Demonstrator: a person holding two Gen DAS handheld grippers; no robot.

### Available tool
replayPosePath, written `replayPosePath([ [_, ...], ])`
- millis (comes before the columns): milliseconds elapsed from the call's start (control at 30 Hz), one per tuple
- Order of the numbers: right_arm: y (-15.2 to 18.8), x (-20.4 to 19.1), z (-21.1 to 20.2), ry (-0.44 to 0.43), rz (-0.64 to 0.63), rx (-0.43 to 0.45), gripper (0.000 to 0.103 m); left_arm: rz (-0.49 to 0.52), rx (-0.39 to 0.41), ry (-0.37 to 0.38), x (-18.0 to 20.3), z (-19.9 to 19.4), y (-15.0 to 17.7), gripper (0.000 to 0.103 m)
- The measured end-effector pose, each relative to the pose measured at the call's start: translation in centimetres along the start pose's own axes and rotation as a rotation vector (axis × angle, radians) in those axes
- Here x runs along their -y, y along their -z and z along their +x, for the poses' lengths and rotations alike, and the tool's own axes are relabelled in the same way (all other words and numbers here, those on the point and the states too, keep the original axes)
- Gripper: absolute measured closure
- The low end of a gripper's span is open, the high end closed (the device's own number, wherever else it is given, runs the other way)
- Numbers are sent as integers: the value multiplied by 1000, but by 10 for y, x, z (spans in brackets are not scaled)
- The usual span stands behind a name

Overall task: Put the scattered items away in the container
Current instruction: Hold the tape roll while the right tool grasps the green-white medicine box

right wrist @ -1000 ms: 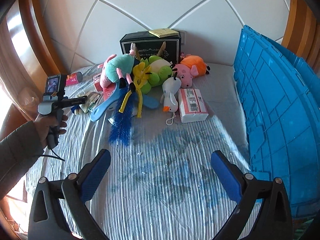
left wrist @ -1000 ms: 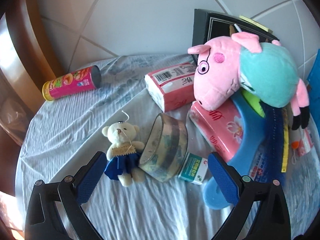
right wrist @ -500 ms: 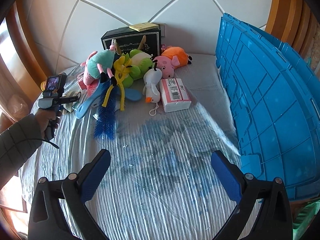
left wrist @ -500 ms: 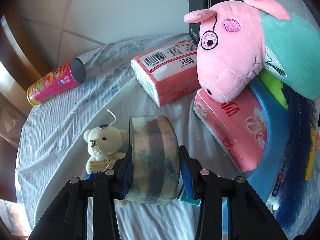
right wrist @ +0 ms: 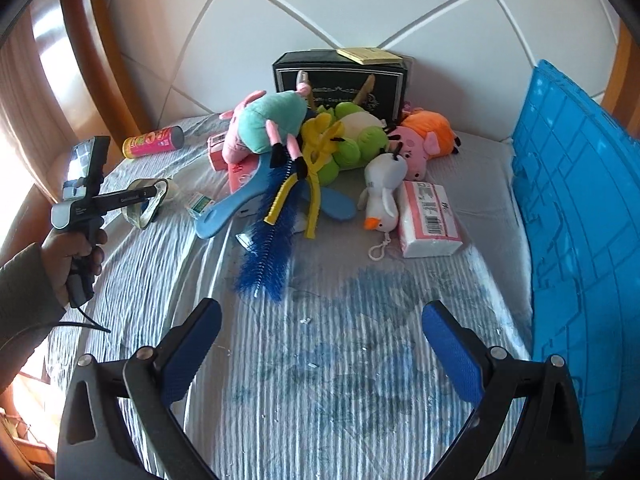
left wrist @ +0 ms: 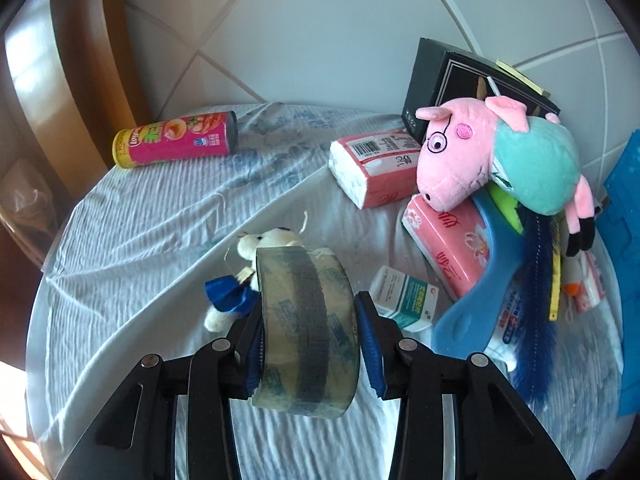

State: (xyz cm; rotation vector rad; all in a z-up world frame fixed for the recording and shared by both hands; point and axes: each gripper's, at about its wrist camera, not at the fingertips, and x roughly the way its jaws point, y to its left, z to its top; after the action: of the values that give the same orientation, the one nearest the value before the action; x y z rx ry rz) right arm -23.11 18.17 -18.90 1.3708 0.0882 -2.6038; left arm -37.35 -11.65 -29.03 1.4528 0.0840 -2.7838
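— Clear packing tape roll [left wrist: 306, 330], is it in the left gripper [left wrist: 308, 342]?

— Yes. Both blue pads [left wrist: 366, 342] press on its flat sides, so the roll stands on edge between them, pinched firmly. The right wrist view shows it hanging clear of the striped bedsheet [right wrist: 320, 380], under the black bar of the left gripper [right wrist: 144, 204].

— What lies just beyond the roll?

— A small cream teddy bear [left wrist: 240, 280] in a blue dress, partly hidden behind the tape's left edge. To the right of the fingertips sits a little white and green box [left wrist: 404, 300], and further right a pink tissue pack [left wrist: 448, 240] with the pink pig plush [left wrist: 500, 164] leaning on it.

— And the container?

— A blue crate [right wrist: 580, 240] stands far to the right of the left gripper, along the bed's edge, just beside the right gripper's right finger.

— How does the right gripper [right wrist: 320, 344] stand?

— Its jaws are spread wide with only sheet between them. A blue bottle brush [right wrist: 268, 248] lies ahead and slightly left of it, a white penguin toy [right wrist: 382, 196] and another tissue pack [right wrist: 428, 220] ahead.

— Anything off to the far left?

— A pink snack can [left wrist: 176, 140] on its side, well apart from the tape.
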Motion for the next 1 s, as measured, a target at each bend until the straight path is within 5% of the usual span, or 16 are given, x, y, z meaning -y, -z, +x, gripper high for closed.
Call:
replayPosePath([
  [400, -73, -145, 147, -205, -437, 58, 1, -78, 70, -44, -68, -99, 64, 63],
  [533, -77, -179, 207, -174, -573, 25, 1, -106, 76, -71, -81, -120, 84, 63],
  [767, -88, -191, 271, -122, -622, -42, 3, -134, 65, -88, -93, -137, 110, 63],
  [1000, -83, -192, 300, -74, -671, -151, 53, -144, 63, -91, -96, -138, 118, 63],
])
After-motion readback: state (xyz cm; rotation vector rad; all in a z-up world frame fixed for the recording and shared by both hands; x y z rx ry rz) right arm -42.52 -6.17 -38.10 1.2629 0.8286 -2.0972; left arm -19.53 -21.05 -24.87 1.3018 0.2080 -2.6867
